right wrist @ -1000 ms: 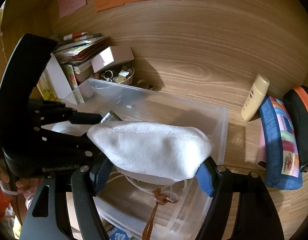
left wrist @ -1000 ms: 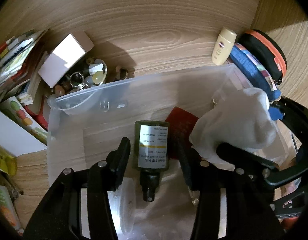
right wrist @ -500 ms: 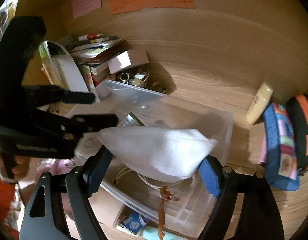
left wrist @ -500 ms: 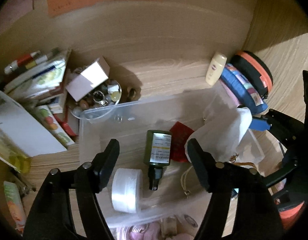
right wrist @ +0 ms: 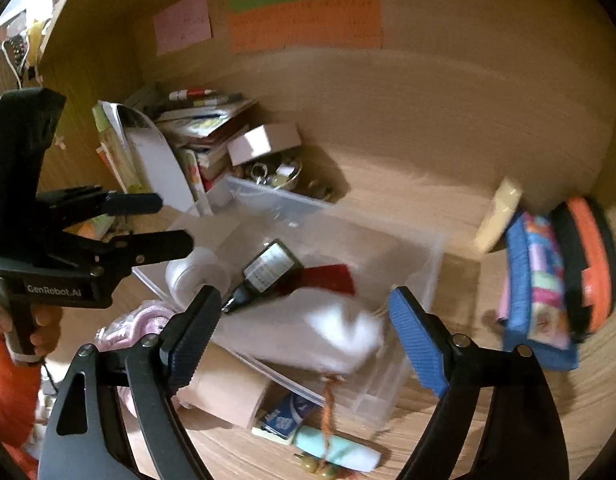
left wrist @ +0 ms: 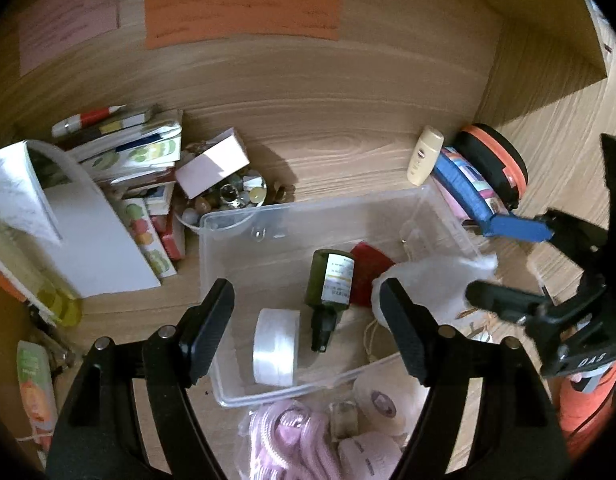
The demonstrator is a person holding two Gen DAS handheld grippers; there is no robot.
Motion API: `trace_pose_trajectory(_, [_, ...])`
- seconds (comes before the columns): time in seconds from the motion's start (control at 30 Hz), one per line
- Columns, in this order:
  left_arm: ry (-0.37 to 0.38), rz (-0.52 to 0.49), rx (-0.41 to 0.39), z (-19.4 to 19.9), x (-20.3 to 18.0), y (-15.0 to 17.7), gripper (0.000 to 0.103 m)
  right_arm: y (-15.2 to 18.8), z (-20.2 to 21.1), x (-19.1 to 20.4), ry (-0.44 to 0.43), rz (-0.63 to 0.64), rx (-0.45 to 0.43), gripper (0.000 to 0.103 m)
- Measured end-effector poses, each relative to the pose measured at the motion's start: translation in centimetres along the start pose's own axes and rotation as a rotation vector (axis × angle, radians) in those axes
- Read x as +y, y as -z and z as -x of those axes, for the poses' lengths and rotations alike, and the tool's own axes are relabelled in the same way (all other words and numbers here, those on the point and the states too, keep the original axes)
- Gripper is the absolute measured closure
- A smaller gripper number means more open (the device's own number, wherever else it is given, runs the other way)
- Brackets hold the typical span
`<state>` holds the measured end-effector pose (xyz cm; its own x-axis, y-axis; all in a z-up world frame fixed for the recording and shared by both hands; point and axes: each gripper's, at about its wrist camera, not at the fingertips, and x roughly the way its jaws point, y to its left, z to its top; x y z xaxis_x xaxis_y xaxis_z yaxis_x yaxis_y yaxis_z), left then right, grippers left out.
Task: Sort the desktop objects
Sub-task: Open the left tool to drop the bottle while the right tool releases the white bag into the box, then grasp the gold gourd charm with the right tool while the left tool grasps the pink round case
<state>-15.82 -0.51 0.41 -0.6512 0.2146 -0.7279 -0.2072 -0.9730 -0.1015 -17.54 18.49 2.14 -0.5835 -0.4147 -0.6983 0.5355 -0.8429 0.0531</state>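
A clear plastic bin (left wrist: pixel 267 216) (right wrist: pixel 424 264) sits on the wooden desk. In it lie a dark green bottle (left wrist: pixel 330 280) (right wrist: pixel 267 268), a white tape roll (left wrist: pixel 275 346) (right wrist: pixel 195 276), a red card (left wrist: pixel 368 268) (right wrist: pixel 328 278) and a white cloth (left wrist: pixel 428 284) (right wrist: pixel 332 332). My left gripper (left wrist: pixel 308 312) is open and empty above the bin's near side. My right gripper (right wrist: pixel 303 336) is open above the cloth, which lies loose in the bin between and below its fingers.
Books and papers (left wrist: pixel 119 168) are stacked at the left beside a bowl of trinkets (left wrist: pixel 227 196) with a pink box (left wrist: pixel 213 162). A cream lotion bottle (left wrist: pixel 424 156), a blue pouch (left wrist: pixel 464 180) and an orange-black case (left wrist: pixel 496 160) stand at the right. Pink cord (left wrist: pixel 291 436) lies by the near edge.
My right gripper has opened and let go of the white cloth, which dropped into the bin. Both grippers have pulled back and up from the bin.
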Motion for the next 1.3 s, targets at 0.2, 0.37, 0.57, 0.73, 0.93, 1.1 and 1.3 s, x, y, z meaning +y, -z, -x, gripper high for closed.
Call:
trace_pose_trajectory(0.2, [-0.004, 0.000, -0.020, 1.7, 0.5, 1.2, 0.018, 0.0, 2.5, 1.9, 0.126, 0.072, -0.081, 0.013])
trace_pose_trajectory(0.37, [-0.033, -0.005, -0.047, 3.6, 1.2, 2.7, 0.013, 1.2, 4.7, 3.0, 0.183, 0.088, -0.147, 0.003])
trace_pose_trajectory(0.57, [-0.040, 0.006, -0.039, 4.7, 1.9, 5.4, 0.013, 3.7, 5.9, 2.6, 0.209, 0.050, -0.137, 0.003])
trace_pose_trajectory(0.73, [-0.035, 0.001, 0.013, 3.5, 1.1, 7.8, 0.013, 6.2, 5.6, 2.1, 0.246, 0.038, -0.104, 0.003])
trace_pose_trajectory(0.93, [-0.019, -0.040, 0.043, 2.9, -1.0, 10.4, 0.013, 10.1, 6.1, 2.0, 0.398, 0.031, -0.135, 0.004])
trace_pose_trajectory(1.1, [0.020, -0.068, 0.060, 2.2, -3.1, 12.1, 0.013, 12.2, 5.3, 2.1, 0.290, -0.015, -0.087, 0.012])
trace_pose_trajectory(1.3, [0.020, -0.088, 0.081, 0.6, -4.8, 13.3, 0.013, 13.6, 2.0, 1.5, 0.124, -0.086, 0.035, 0.037])
